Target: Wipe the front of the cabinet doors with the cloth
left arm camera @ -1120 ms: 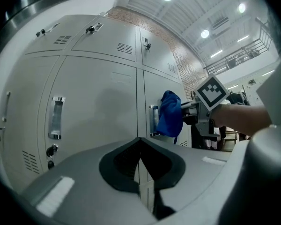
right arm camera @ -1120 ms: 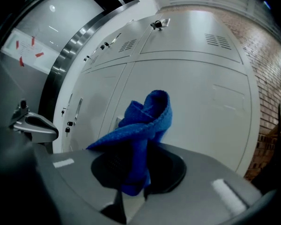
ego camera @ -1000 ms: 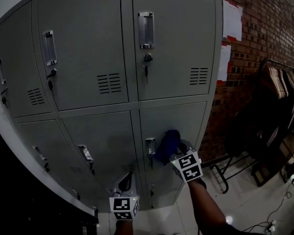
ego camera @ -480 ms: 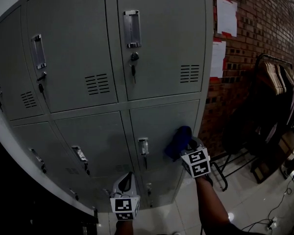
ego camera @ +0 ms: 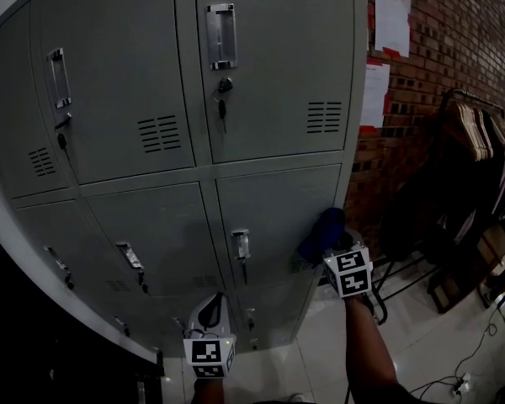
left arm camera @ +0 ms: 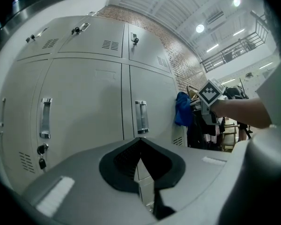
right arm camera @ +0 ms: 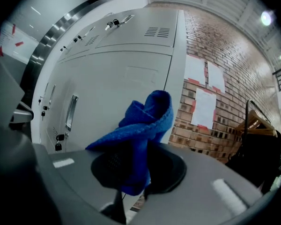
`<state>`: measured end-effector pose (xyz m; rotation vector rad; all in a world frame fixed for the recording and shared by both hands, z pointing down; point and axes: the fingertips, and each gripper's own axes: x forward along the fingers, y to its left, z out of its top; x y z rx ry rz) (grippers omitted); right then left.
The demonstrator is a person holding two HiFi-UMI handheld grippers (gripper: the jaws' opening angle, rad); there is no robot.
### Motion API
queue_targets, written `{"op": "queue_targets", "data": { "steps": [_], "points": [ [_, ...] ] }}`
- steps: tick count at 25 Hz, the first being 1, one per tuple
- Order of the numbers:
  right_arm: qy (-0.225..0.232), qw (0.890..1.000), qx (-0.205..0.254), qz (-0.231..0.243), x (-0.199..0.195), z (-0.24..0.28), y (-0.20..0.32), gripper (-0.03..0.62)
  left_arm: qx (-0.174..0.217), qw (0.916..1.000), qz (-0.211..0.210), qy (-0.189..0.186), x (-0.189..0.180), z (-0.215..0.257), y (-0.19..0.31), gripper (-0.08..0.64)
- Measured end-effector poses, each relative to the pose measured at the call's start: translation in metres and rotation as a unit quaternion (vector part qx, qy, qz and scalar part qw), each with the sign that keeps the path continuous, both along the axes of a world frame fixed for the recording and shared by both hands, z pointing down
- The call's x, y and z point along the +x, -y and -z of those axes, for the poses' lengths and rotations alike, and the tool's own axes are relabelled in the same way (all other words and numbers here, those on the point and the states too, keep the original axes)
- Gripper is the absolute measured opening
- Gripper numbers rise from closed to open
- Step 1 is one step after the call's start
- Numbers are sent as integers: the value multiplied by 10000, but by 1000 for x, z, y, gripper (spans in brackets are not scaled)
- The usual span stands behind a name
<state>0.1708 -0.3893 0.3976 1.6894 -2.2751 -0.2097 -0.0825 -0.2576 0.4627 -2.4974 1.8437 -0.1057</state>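
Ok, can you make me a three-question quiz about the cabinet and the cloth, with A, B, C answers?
1. Where is the cloth?
A) on the floor
B) at a cabinet door's right edge
C) over a top handle

2. What colour is it?
A) red
B) blue
C) yellow

3. The left gripper is:
A) shut, holding nothing
B) holding the cloth
C) wide open

Answers: 1 B, the head view shows it there, near the brick wall. 2 B, blue in every view. 3 A, its jaws meet on nothing; the right gripper holds the cloth.
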Motion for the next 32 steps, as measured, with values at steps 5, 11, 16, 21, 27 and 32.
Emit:
{"op": "queue_targets", "data": {
  "steps": [5,11,16,21,27,32],
  "points": [
    [73,9996,145,224,-21,-3,-16,71,-63,10000,-32,24,4,-6,-3,17],
    [205,9939,-164,1067,-101,-42,-37,71,-97,9999,23,46,-6,-8,-8,17],
    [87,9904,-220,1363,-143,-49,-35,71,-64,9998,176,-1,-23,-6,-9,17],
    [52,9869,-413,1559,-173,-54,-32,71,-31,9996,268,-59,-39,-5,-15,17],
    [118,9875,-430,1512,-173,-57,-28,71,-50,9992,362,-135,-51,-7,-15,17],
    [142,9911,-521,1218,-145,-65,-23,71,-39,9994,306,-130,-46,-6,-13,17]
  ]
}}
